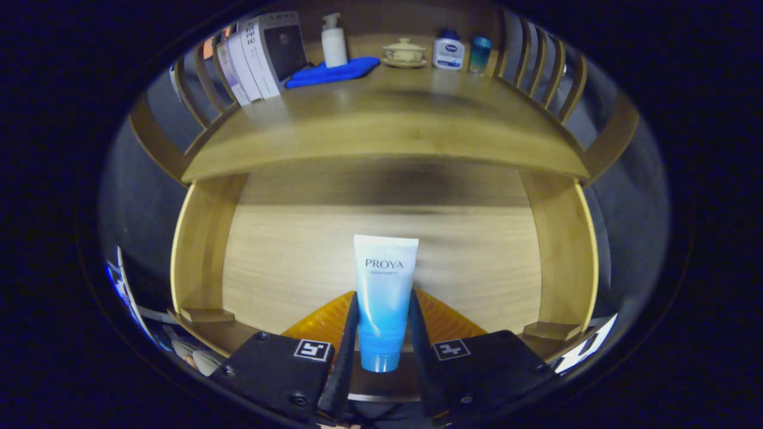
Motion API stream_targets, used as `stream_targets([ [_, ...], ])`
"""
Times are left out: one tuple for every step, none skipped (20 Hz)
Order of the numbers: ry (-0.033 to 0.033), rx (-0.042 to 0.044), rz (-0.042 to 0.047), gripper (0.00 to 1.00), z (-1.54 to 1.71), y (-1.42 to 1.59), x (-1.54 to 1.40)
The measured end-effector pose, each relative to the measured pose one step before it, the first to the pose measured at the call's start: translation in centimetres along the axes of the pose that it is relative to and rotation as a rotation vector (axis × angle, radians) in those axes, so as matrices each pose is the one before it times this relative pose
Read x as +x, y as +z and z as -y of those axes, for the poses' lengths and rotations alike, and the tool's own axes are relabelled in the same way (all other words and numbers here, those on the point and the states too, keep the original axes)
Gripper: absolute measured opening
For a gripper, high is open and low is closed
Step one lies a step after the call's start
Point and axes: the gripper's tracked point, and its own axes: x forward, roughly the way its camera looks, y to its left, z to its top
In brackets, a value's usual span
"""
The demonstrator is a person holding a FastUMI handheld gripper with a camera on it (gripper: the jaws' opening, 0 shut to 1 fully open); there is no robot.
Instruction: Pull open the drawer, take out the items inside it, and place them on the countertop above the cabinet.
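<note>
Gripper view: we see the gripper [382,322] clamped on the white-to-blue tube [383,298], both fingers [347,333] pressing its sides, cap end toward the camera, over the open wooden drawer [286,262]. Beyond it, on the countertop [381,131], stand a pump bottle [334,42], a blue cloth [334,71], a lidded bowl [404,52] and two small bottles [448,52].

Tube [384,298] — lower sides covered by the gripper [384,333] fingers pressing on both flanks. Drawer [381,262] — front edge hidden beneath the fingers; far interior in shadow, smeared by blur. Items beyond on the countertop [381,128] — books [256,56] cut off, labels too small to tell.
</note>
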Motion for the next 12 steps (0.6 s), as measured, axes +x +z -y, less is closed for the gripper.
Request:
stream_targets([
  [0.00351, -0.00370, 0.01468, 0.49, -0.034, 0.546, -0.909],
  [0.00298, -0.00521, 0.01466, 0.49, -0.056, 0.494, -0.890],
  [-0.00007, -0.00721, 0.01461, 0.49, 0.015, 0.563, -0.746],
  [-0.00078, -0.00922, 0.01484, 0.49, -0.030, 0.625, -0.757],
  [-0.00361, -0.00737, 0.01497, 0.49, 0.015, 0.814, -0.522],
  [-0.00417, -0.00063, 0.01433, 0.49, -0.023, 0.795, -0.546],
  [0.00030, -0.00218, 0.01062, 0.49, -0.067, 0.797, -0.327],
  [0.00093, -0.00463, 0.00784, 0.49, 0.044, 0.844, -0.278],
  [-0.00899, 0.00046, 0.00491, 0.49, 0.155, 0.913, -0.033],
  [-0.01008, 0.00534, 0.00636, 0.49, 0.259, 0.989, 0.157],
  [-0.00111, 0.00515, 0.00343, 0.49, -0.004, 0.939, 0.241],
  [0.00203, 0.00543, 0.00193, 0.49, -0.078, 0.668, 0.220],
])
